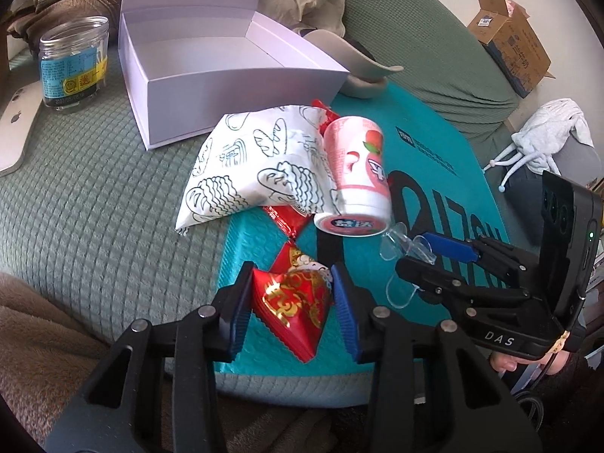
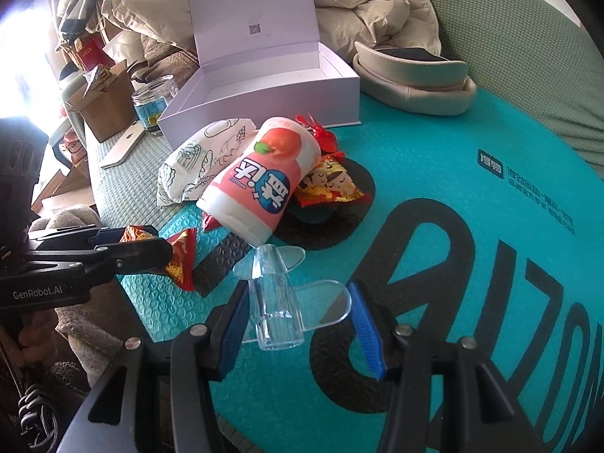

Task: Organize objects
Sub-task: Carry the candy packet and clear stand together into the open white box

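Note:
My left gripper (image 1: pixel 292 298) has its blue pads on both sides of a red and gold snack packet (image 1: pixel 292 304) lying on the teal mailer (image 1: pixel 434 173); the pads touch its edges. My right gripper (image 2: pixel 298 313) is open around a clear plastic stand (image 2: pixel 281 302); its left pad is near the stand and its right pad is apart from it. A pink peach gum bottle (image 1: pixel 358 177) lies on its side beside a white bread-print bag (image 1: pixel 256 162). An open white box (image 1: pixel 211 75) stands behind them. More red packets (image 2: pixel 328 181) lie by the bottle.
A glass jar (image 1: pixel 73 64) and a silver laptop (image 1: pixel 19 124) are at the left on the green quilted cover. A beige cap (image 2: pixel 415 75) lies right of the box. A cardboard box (image 1: pixel 509 49) sits far right. A brown blanket (image 1: pixel 56 339) is near me.

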{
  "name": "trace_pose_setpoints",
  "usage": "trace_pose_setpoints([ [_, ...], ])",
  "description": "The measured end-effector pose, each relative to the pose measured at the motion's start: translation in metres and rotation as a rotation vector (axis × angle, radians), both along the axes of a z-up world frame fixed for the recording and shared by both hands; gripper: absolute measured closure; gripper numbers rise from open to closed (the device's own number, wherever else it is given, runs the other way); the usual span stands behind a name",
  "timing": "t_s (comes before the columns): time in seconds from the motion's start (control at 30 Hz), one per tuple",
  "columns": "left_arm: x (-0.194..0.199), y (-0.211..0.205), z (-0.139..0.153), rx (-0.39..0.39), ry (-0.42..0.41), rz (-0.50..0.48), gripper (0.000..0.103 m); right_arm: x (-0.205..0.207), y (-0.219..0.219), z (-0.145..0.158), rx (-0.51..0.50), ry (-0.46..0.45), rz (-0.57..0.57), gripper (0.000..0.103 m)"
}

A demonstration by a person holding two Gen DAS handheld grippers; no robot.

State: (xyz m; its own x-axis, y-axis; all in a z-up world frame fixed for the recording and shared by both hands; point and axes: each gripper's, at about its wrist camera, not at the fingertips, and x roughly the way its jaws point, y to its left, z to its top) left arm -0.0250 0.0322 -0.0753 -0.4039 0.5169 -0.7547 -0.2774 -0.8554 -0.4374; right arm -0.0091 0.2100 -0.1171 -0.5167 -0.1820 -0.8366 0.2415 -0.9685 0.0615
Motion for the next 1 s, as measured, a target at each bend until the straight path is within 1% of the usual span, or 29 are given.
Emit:
trace_pose_setpoints([
  [0.23,0.011,0.004,0.014,0.000,0.023,0.000,0.065,0.007,0.000,0.017,-0.007,0.042,-0.001,0.049],
  [0.53,0.025,-0.002,0.049,-0.016,0.084,0.024,0.065,0.011,-0.005,0.049,-0.027,0.112,0.028,0.049],
  [0.8,0.025,-0.014,0.078,-0.070,0.143,0.078,0.065,0.007,-0.017,0.071,-0.051,0.157,0.088,0.049],
  [1.0,0.023,-0.022,0.096,-0.113,0.177,0.116,0.065,-0.004,-0.027,0.083,-0.061,0.178,0.134,0.049],
])
